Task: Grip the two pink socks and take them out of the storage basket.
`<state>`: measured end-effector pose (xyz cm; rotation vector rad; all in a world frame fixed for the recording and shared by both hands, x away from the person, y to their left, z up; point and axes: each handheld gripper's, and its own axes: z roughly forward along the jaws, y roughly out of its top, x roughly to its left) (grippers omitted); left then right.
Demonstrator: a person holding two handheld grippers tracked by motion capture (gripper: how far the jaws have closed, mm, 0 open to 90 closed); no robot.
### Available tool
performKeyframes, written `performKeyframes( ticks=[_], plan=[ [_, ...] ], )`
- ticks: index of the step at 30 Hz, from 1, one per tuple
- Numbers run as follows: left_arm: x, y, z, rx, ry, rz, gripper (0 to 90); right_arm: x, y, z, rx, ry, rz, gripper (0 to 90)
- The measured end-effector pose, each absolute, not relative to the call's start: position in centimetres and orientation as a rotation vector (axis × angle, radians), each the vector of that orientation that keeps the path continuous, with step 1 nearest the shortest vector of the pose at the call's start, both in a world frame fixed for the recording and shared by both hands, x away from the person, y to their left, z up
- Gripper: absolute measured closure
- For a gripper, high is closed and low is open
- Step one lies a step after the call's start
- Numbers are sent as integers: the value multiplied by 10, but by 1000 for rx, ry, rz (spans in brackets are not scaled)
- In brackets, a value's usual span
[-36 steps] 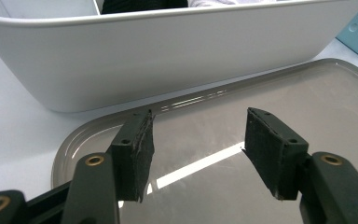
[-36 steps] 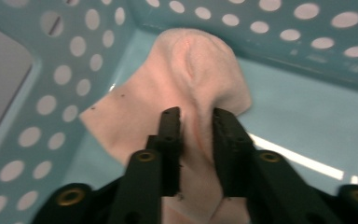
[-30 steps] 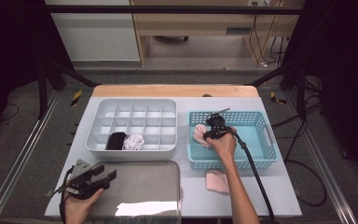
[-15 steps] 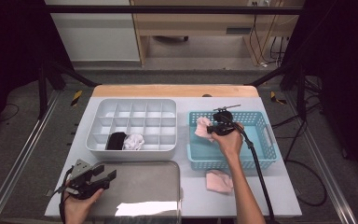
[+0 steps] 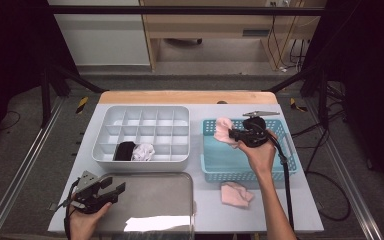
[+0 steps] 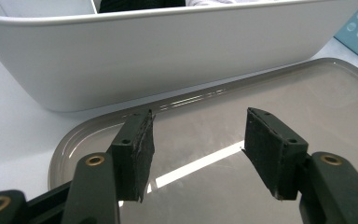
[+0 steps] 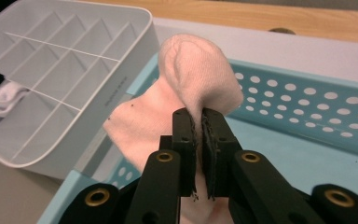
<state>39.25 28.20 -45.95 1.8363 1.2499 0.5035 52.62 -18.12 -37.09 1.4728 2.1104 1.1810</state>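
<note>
Right of centre, right gripper (image 5: 236,135) pinches pink sock (image 5: 224,131) above blue basket (image 5: 220,162), lifted farther left than before; divided white box (image 5: 140,131) adjacent. Lower left, left gripper (image 5: 114,189) spread over grey tray (image 5: 155,200).

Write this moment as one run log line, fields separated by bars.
right tool: shut on pink sock above blue basket | left tool: open over grey tray
</note>
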Motion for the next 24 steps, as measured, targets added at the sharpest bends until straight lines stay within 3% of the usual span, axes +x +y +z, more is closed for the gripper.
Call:
performKeyframes(
  ticks=[17, 24],
  plan=[
    [390, 280, -457, 1831, 1235, 498, 411, 458, -180, -339, 1267, 2110, 1368, 847],
    [387, 278, -454, 1815, 1215, 498, 412, 432, -178, -342, 1236, 2141, 1411, 846]
  ],
)
